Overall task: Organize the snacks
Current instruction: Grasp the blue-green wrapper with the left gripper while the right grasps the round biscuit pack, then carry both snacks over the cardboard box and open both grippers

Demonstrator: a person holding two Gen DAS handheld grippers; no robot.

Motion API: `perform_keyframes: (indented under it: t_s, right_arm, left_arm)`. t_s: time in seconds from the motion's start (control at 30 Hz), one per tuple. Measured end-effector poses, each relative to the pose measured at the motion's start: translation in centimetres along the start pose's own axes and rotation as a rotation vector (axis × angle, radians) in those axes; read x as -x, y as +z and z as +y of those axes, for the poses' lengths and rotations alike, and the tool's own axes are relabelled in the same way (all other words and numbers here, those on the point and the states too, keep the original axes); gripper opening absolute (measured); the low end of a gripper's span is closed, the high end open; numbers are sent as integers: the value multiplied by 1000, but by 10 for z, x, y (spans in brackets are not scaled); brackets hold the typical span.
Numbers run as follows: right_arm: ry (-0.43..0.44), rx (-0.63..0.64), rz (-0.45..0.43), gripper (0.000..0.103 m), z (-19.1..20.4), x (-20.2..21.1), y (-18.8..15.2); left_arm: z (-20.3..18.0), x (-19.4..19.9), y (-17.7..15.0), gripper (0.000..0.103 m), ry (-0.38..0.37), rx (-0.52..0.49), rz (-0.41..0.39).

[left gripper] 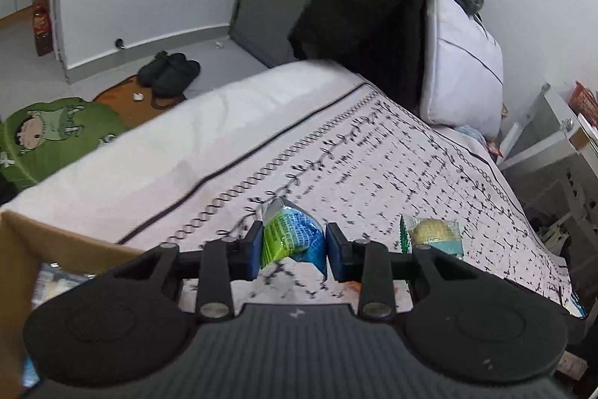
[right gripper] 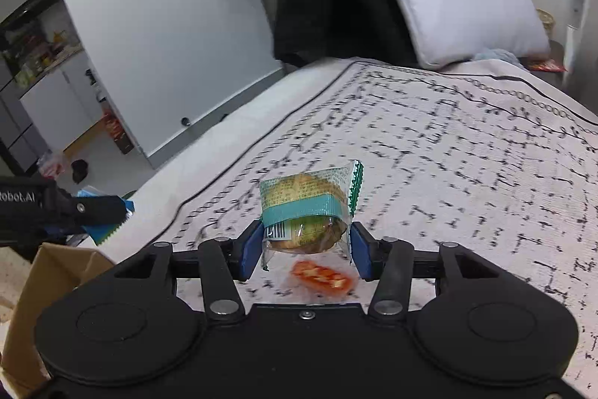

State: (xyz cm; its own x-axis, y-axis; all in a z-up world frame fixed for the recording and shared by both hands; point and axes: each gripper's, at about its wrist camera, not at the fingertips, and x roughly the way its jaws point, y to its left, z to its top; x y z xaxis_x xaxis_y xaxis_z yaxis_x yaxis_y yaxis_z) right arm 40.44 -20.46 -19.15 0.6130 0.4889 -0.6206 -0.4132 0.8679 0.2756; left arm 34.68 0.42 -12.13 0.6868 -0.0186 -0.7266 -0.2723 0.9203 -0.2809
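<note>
My left gripper point(left gripper: 292, 245) is shut on a blue and green snack packet point(left gripper: 295, 236), held above the patterned bedspread point(left gripper: 392, 152). My right gripper point(right gripper: 304, 242) is shut on a clear-wrapped yellow pastry with a teal band point(right gripper: 308, 208), also lifted over the bed; the same pastry shows in the left wrist view point(left gripper: 435, 234). A small red snack packet point(right gripper: 322, 276) lies on the bedspread just below the right gripper. A cardboard box point(left gripper: 22, 249) stands at the lower left, with some packets inside; it also shows in the right wrist view point(right gripper: 48, 283). The left gripper appears in the right wrist view point(right gripper: 93, 212).
A white pillow point(left gripper: 461, 62) and dark clothing point(left gripper: 370, 6) lie at the head of the bed. Black slippers point(left gripper: 170, 73) and a green cartoon mat point(left gripper: 48, 137) are on the floor to the left. A white shelf unit point(left gripper: 560, 144) stands at the right.
</note>
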Motion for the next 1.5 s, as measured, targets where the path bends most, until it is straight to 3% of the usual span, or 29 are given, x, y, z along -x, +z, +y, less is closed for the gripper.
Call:
perform_keyframes:
  t_s: [0.83, 1.5]
  right_arm:
    - [220, 141, -39, 48, 100, 39, -7]
    - [299, 182, -31, 48, 128, 45, -15]
  left_arm:
    - [75, 96, -5, 34, 148, 141, -79]
    - [111, 117, -29, 34, 211, 225, -46]
